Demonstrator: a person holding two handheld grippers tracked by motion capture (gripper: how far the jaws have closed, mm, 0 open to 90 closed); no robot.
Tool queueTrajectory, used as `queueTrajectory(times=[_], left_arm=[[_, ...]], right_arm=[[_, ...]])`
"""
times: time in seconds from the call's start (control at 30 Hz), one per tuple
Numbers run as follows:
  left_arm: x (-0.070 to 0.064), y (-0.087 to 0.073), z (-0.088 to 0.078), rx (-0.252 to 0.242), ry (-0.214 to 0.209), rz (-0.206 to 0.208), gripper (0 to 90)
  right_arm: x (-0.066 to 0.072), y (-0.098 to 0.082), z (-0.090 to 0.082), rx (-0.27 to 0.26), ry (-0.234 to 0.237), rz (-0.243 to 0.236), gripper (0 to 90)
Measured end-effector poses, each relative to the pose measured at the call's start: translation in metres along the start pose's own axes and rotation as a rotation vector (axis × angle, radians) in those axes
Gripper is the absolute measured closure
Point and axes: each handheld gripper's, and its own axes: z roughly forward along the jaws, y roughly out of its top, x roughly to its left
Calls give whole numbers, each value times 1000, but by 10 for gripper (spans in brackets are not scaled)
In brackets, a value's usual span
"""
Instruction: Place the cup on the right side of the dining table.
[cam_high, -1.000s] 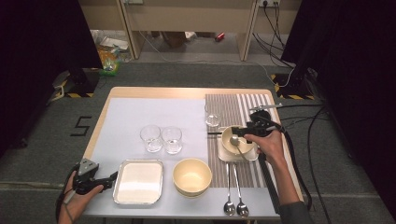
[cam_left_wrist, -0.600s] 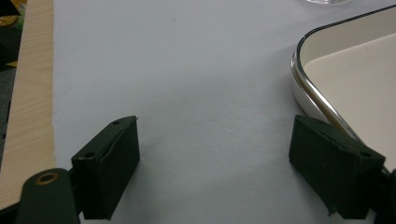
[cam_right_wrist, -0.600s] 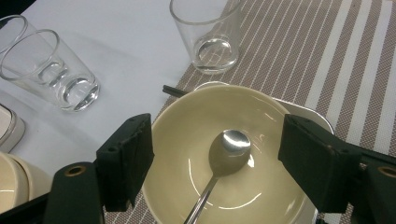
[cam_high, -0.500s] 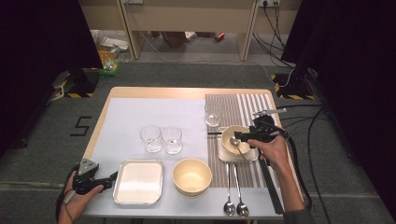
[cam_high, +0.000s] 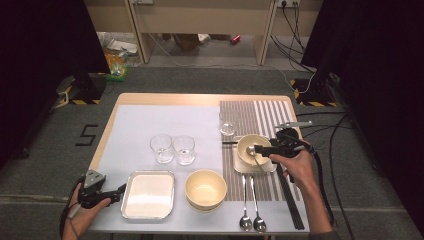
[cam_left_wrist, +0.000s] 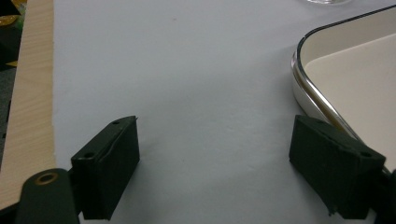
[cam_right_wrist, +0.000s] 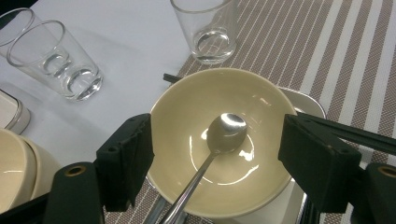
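**Leaving the spoon in the bowl, right tongs standing wide**

Resting in the cream bowl (cam_right_wrist: 219, 144) is a metal spoon (cam_right_wrist: 223, 135), its head on the bowl's floor and its handle slanting out over the near rim toward our right hand. That bowl sits on a small square plate (cam_high: 270, 166) on the striped mat (cam_high: 260, 112) at the right of the table (cam_high: 165, 98). Our right tongs (cam_high: 261, 148) hover over the bowl with the jaws released, one to each side of it, and the pads press on neither the bowl nor the spoon. We judge the spoon as just placed, so the step in hand looks like the end of setting this place.

Around it we see a glass (cam_high: 227, 123) just beyond the bowl, and a dark pair of chopsticks (cam_high: 291, 197) along the mat's right edge. Two more spoons (cam_high: 251, 220) lie side by side at the mat's near edge. A second bowl (cam_high: 205, 189) stands beside the mat, next to a white tray (cam_high: 148, 194), with two glasses (cam_high: 172, 148) farther back.

Our left tongs (cam_high: 116, 190) rest low on the table just beside the tray, jaws likewise released and empty.

Next, we think, the right hand must lift clear without clipping the handle, then reach for one of the spare spoons, closing on its thin handle.
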Motion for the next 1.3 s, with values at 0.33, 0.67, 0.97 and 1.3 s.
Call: queueTrajectory(times=[0.33,0.67,0.97,1.3], left_arm=[[0,0,0,0,2,2,154],[0,0,0,0,2,3,154],[-1,0,0,-1,2,4,154],[0,0,0,1,2,7,154]], right_arm=[[4,-10,-8,-5,5,-4,266],[8,-19,-12,-6,15,-14,260],[12,-35,-16,-10,32,-23,242],[18,-46,-22,-18,53,-18,222]])
